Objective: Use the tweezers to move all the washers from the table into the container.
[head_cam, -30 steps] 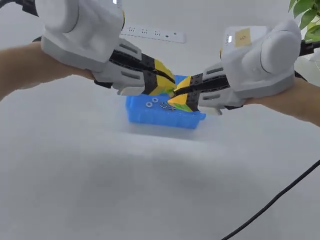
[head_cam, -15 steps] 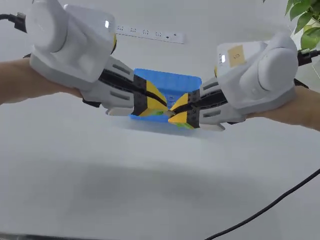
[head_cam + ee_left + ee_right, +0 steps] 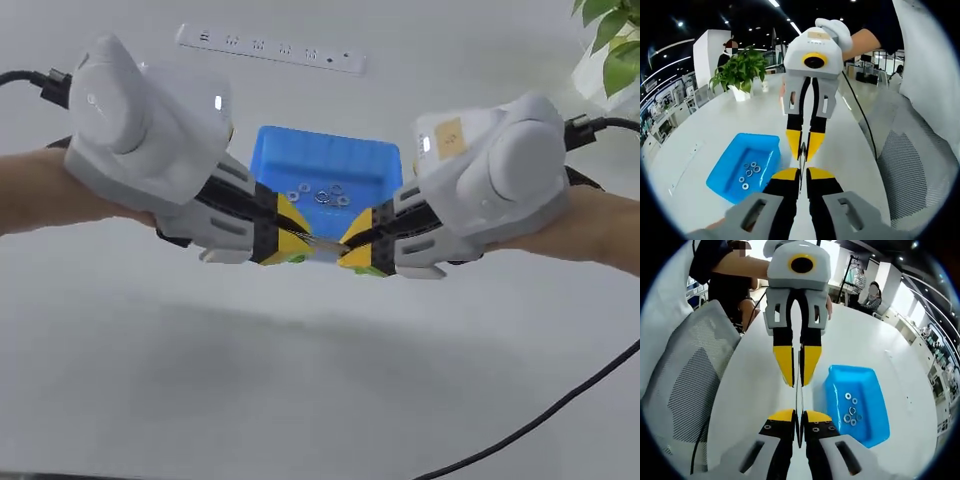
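Two hand-held grippers meet tip to tip above the tabletop [image 3: 250,380]. The left hand-held gripper [image 3: 298,238] and the right hand-held gripper [image 3: 355,243] each have their yellow-tipped jaws closed on the thin metal tweezers [image 3: 325,243], which span the gap between them. Just behind the tips sits the blue container [image 3: 275,160], with several washers [image 3: 322,193] lying on its floor. Farther back lies a white power strip [image 3: 270,48]. A black cable [image 3: 540,405] crosses the near right corner.

Gripper views face each other, both catching the container [image 3: 757,146].
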A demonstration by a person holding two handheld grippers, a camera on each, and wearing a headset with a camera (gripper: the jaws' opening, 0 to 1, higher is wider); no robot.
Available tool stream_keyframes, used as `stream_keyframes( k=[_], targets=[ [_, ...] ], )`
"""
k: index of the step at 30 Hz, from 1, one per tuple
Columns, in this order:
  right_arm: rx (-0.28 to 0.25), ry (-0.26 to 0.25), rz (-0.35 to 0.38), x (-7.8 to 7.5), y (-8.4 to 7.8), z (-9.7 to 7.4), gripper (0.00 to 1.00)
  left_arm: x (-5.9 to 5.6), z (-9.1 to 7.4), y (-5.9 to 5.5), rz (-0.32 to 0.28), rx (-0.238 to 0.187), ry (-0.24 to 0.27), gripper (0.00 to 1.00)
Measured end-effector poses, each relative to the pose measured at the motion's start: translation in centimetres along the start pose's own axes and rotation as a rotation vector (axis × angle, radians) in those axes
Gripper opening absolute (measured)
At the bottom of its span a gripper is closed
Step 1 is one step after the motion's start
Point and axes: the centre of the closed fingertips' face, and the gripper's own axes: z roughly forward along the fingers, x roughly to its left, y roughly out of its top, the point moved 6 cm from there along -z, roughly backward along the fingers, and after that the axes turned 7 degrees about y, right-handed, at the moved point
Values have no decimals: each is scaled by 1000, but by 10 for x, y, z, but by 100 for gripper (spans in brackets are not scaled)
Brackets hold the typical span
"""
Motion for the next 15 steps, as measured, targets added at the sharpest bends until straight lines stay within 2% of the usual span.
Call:
stream_keyframes(
  k=[3, 6, 11, 15],
  targets=[
    [32, 17, -19, 1, -3, 7, 7, -1, 3, -6, -8, 17, -7, 8],
    [44, 25, -19, -1, -5, 12, 7, -2, 7, -13, 11, 41, -8, 8],
    [29, 37, 17, 0, -10, 20, 7, -2, 15, -31, 7, 90, -9, 8],
    [40, 58, 22, 3, -15, 30, 8, -9, 27, -46, 32, 146, -14, 8]
  ],
)
